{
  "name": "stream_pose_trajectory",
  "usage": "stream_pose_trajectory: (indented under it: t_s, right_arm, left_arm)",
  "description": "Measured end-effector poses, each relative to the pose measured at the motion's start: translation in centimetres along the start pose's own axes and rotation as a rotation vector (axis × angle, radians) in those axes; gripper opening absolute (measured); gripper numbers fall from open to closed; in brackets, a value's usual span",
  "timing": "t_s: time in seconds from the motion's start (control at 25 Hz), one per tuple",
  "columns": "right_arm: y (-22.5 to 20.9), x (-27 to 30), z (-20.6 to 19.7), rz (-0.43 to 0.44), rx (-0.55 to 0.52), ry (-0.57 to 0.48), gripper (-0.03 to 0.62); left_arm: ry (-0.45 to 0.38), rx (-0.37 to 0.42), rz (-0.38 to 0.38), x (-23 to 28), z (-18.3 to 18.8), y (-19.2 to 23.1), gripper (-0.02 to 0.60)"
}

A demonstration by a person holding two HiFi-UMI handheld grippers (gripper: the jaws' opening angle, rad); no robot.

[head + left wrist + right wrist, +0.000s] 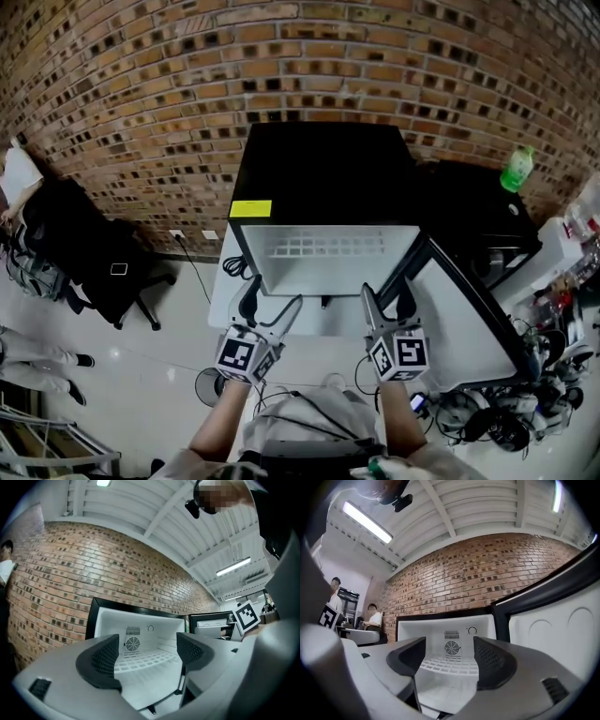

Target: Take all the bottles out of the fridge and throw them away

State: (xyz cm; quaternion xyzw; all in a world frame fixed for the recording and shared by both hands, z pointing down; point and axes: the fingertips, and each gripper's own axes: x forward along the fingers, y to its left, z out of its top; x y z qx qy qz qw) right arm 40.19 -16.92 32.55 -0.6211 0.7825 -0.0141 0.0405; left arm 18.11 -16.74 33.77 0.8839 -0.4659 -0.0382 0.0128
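Inside the fridge [323, 178], just bare wire shelf [323, 248] — jaws of left gripper [147, 656] and right gripper [449, 660] spread, empty. Green bottle [517, 169] off right: probably light, squashy plastic — pinch mid-body.

Overall level: all three views are brightly and evenly lit.
Light source: ceiling strip lights [365, 522] are seen in both gripper views and are blown out to plain white.
Fridge: the white interior of the fridge [328, 246] is evenly lit and its shelf grid reads clearly. Detail is lost on its black top.
Glare: a pale sheen is carried by the glossy floor [122, 349].
Distortion: strong fisheye bending is seen throughout, so the courses of the brick wall [187, 75] are bowed. The corners of both gripper views are darkened to black.
Focus: the grey bodies of the left tool [147, 656] and the right tool [450, 656], close to the lens, are rendered soft. The fridge behind them is sharper.
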Motion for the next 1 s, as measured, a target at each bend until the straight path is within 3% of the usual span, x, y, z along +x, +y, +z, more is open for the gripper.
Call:
stream_pose_trajectory:
  t_s: [0.32, 0.56, 0.84, 1.0]
  right_arm:
    - [0.9, 0.4, -0.4, 0.061, -0.019, 0.024, 0.350]
    - [1.4, 0.4, -0.1, 0.108, -0.008, -0.002, 0.350]
    - [1.8, 0.3, 0.0, 0.134, -0.011, -0.008, 0.350]
    - [1.7, 0.3, -0.5, 0.136, -0.003, -0.003, 0.350]
  left_arm:
    - [0.029, 0.005, -0.042, 0.9, 2.1, -2.4, 0.373]
    - [0.012, -0.017, 0.004, 0.9, 2.7, -2.8, 0.373]
    - [0.046, 0.027, 0.031, 0.9, 1.4, -2.6, 0.373]
    - [0.019, 0.025, 0.095, 0.9, 2.0, -2.4, 0.373]
